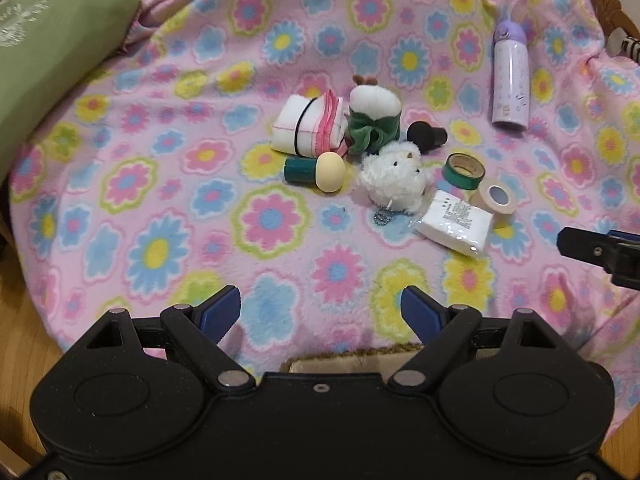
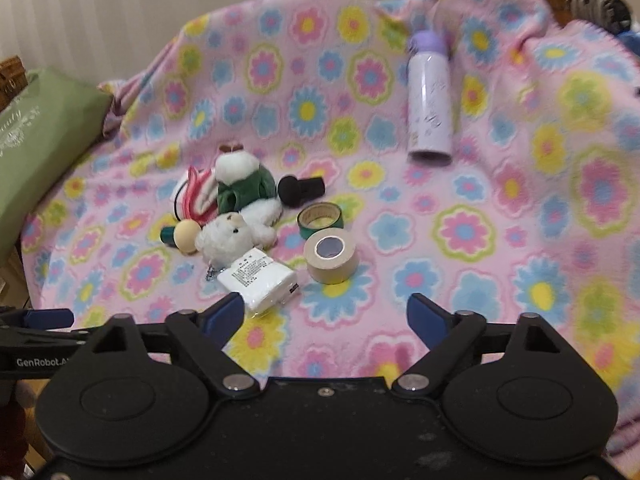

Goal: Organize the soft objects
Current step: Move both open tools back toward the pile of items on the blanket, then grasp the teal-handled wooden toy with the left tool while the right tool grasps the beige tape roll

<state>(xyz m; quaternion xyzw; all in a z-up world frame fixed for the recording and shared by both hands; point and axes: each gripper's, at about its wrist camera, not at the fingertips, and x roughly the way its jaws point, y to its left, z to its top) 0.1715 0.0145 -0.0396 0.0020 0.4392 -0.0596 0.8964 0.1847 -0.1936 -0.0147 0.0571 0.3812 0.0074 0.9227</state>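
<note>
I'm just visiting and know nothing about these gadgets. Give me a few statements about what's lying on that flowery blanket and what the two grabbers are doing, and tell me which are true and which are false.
1. Both grabbers are empty. True: the left gripper and the right gripper have their jaws wide apart, with nothing between them.
2. The purple bottle lies apart from the pile. True.
3. The white fluffy toy is inside a basket. False: it lies on the flowered blanket.
4. There is one roll of tape. False: a green tape roll and a beige tape roll lie side by side.
5. The tissue pack lies near the white fluffy toy. True.
</note>
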